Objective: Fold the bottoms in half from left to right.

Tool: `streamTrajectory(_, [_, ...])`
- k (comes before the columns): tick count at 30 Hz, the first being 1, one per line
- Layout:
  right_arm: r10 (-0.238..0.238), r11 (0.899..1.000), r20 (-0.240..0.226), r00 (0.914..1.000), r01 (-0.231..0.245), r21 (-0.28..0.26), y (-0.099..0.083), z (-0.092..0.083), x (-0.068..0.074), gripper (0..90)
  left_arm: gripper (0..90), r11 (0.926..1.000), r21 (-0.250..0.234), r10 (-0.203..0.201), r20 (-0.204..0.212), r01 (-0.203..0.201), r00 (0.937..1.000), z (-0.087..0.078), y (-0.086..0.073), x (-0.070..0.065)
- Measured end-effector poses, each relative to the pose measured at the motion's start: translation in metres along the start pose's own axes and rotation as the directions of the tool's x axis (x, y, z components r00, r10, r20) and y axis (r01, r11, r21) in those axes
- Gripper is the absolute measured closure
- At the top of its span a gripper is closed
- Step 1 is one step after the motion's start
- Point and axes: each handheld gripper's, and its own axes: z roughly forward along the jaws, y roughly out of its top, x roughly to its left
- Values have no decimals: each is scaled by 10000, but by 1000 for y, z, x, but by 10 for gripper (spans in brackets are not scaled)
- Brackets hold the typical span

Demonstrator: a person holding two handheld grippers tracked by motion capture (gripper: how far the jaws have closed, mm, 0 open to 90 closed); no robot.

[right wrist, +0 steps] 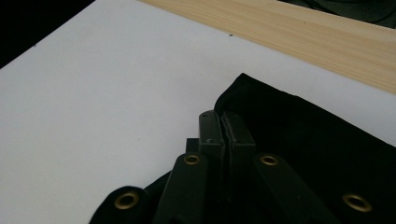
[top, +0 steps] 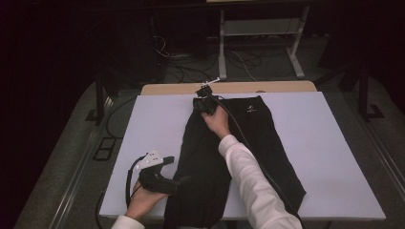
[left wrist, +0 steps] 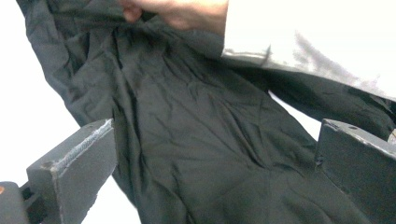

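1. Black trousers (top: 239,157) lie down the middle of the white board (top: 329,143), hems over the near edge.
2. Right gripper (top: 203,95) clenched at the waistband, far edge.
3. Left gripper (top: 184,180) spread wide at the near-left leg.
4. White sleeve (top: 248,181) crosses the cloth.

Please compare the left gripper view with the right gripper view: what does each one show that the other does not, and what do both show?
The left gripper view alone shows the left gripper with its jaws wide apart over crumpled cloth, plus a hand and a white sleeve.

The right gripper view alone shows the right gripper with its jaws pressed together at the cloth's edge, and a strip of wooden table.

Both show the black trousers lying on the white board.
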Motion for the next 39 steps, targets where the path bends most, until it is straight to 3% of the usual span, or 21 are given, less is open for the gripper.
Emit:
streamTrajectory(6, [-60,9998,75,10000,62,-168,-2,-5,1,862,0,9988,472,164,-90,-159,9998,-4,-4,0])
streamTrajectory(20, [-142,9995,137,9998,146,-295,-5,-8,7,862,0,9951,976,150,-242,-126,9996,-25,-16,1])
streamTrajectory(26, [-121,9989,157,9998,128,-446,-3,-12,7,861,0,9900,1412,91,-127,-73,9999,-33,-22,1])
streamTrajectory(39, [-200,9989,323,9993,214,-412,0,-16,7,861,0,9771,2126,-81,558,-40,9984,-41,-33,-1])
